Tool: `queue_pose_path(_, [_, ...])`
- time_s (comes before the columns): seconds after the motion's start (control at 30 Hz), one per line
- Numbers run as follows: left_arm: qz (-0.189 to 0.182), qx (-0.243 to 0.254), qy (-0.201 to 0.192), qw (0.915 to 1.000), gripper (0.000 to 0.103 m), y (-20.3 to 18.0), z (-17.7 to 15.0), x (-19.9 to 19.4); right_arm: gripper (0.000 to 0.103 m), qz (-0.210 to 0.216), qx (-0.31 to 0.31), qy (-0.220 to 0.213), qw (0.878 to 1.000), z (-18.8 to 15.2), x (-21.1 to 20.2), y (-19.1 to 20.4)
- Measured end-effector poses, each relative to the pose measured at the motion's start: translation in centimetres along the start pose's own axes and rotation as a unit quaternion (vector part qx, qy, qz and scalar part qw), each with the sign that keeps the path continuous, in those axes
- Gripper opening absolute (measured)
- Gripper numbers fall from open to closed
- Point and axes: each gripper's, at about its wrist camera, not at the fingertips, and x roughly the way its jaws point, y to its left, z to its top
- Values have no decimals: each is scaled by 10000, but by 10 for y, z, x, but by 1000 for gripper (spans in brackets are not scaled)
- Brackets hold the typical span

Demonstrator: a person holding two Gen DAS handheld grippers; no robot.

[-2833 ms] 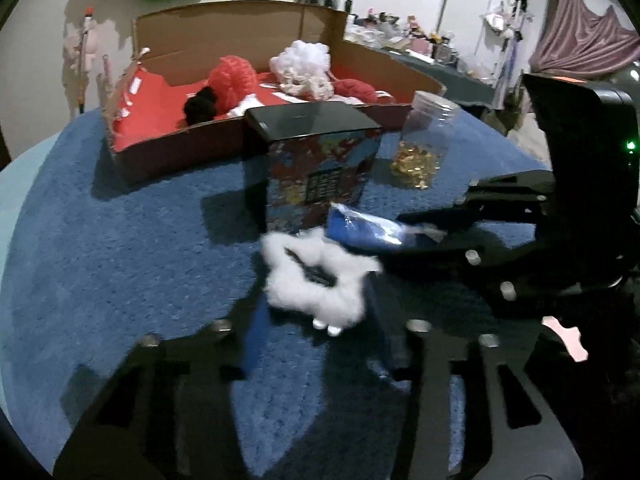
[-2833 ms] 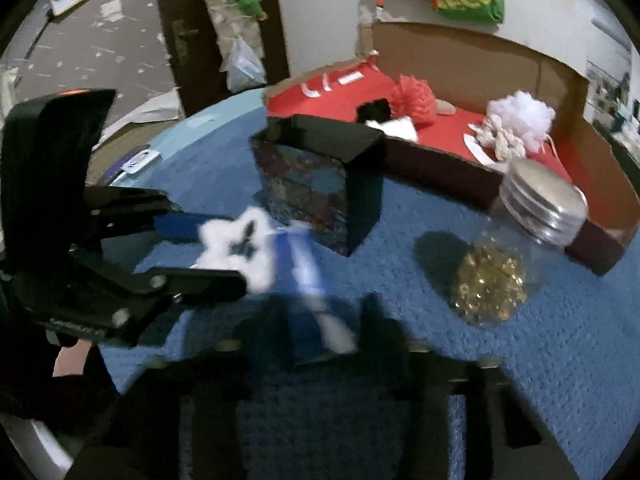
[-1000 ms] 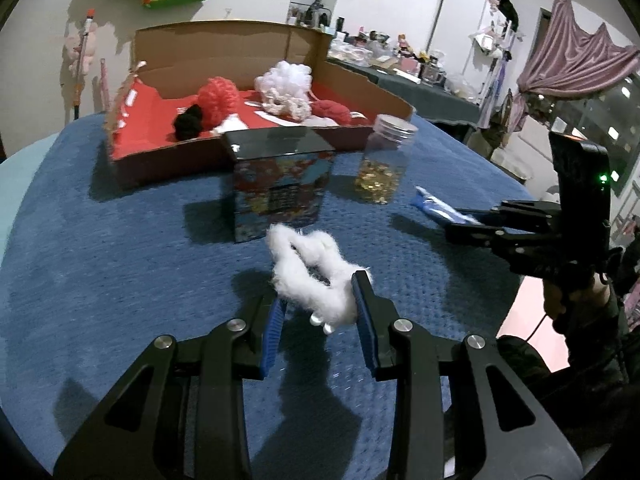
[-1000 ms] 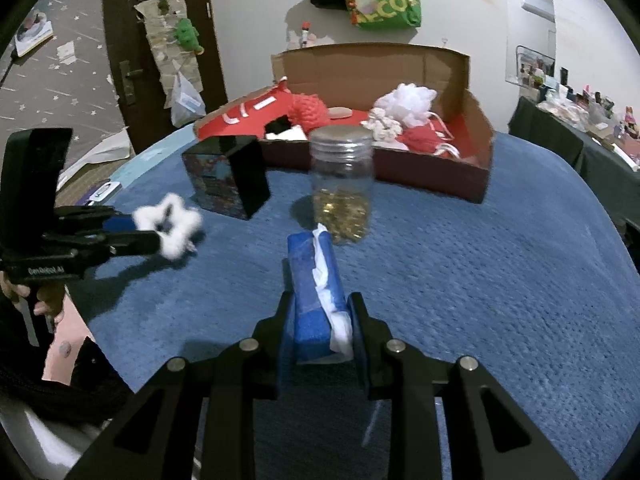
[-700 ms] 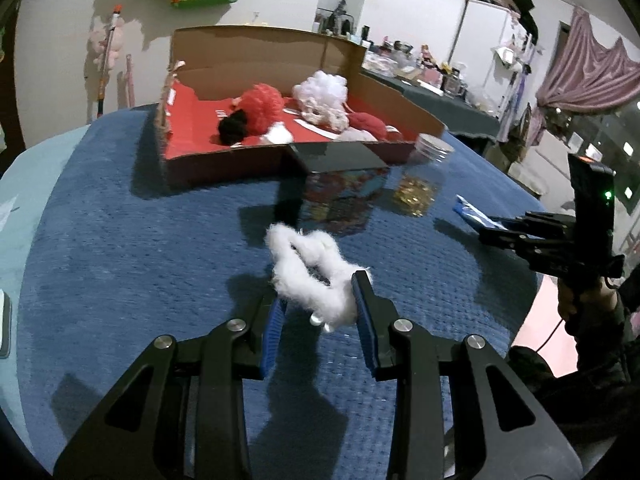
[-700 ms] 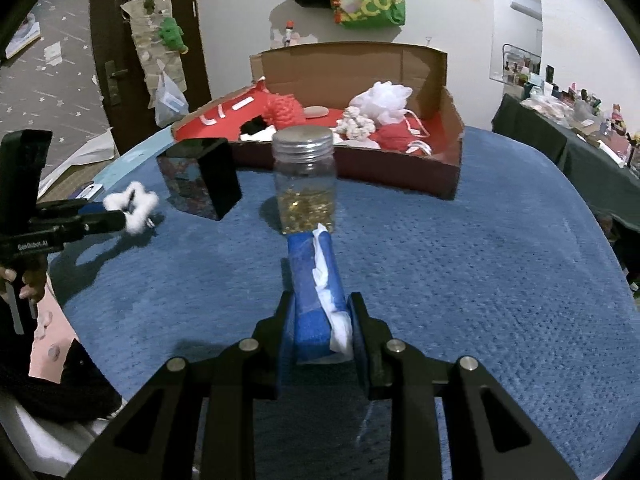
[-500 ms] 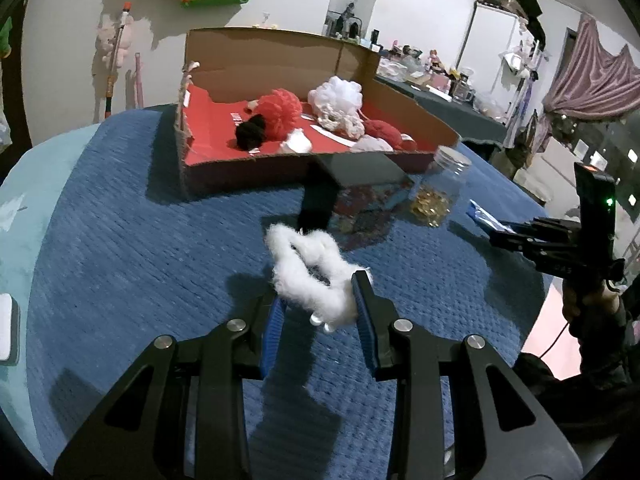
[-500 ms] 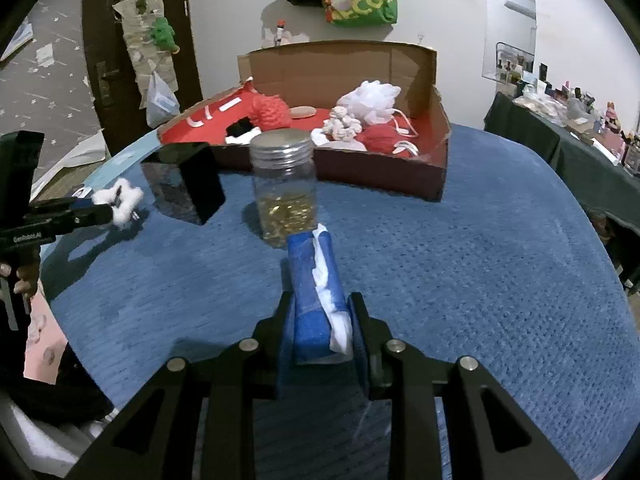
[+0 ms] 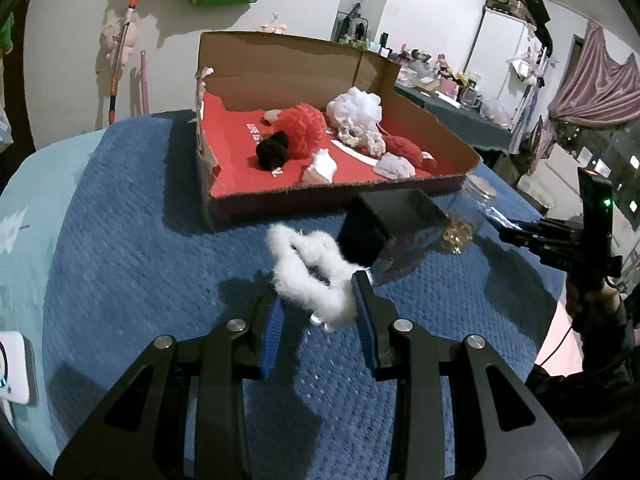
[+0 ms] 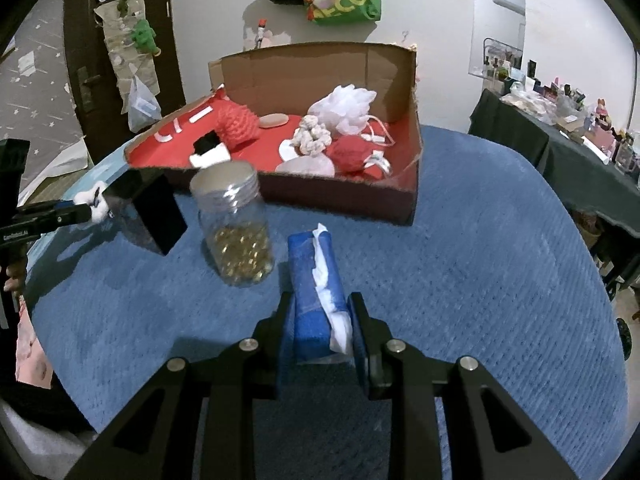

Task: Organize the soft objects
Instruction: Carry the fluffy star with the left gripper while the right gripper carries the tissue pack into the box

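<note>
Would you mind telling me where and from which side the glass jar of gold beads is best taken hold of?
Grip the glass jar across its straight clear wall, just under the metal lid, coming in level from the open blue-cloth side nearest the right tongs. It stands upright, with the black box close on one side and the cardboard tray behind.

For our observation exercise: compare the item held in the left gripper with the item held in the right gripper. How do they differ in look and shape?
The fluffy white scrunchie in the left gripper is a furry, irregular loop; the blue tissue pack in the right gripper is a smooth block. The scrunchie is all white, while the pack is blue with white tissue poking out. Both are clamped between jaws above the blue cloth.
</note>
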Motion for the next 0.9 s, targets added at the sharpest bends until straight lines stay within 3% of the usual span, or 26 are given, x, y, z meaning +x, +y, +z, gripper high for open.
queue_pose_path(0.3, [-12, 67, -44, 10000, 31, 9, 24, 5, 28, -70, -96, 9, 9999, 23, 8, -8])
queue_pose_path(0.9, [-358, 335, 39, 9988, 31, 8, 76, 32, 28, 251, -374, 7, 9990, 75, 31, -12])
